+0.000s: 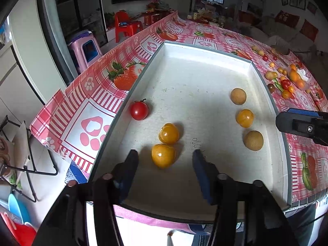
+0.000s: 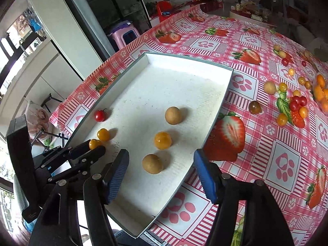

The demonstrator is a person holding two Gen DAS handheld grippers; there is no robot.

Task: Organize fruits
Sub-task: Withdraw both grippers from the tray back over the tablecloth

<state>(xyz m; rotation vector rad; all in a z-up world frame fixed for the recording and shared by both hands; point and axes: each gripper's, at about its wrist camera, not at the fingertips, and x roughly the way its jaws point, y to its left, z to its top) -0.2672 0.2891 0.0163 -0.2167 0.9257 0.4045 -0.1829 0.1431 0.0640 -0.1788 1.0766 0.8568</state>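
Observation:
A white tray lies on the strawberry tablecloth. In it are a red cherry tomato, two yellow tomatoes at the near left, a third yellow tomato and two tan round fruits. My left gripper is open around the nearest yellow tomato, its fingers apart from it. My right gripper is open and empty above the tray's near end, with a tan fruit between its fingers. The left gripper also shows in the right wrist view.
Several loose cherry tomatoes, red and yellow, one dark tomato and a tan fruit lie on the cloth right of the tray. Oranges in a clear bag sit at the far right. The table edge runs along the left.

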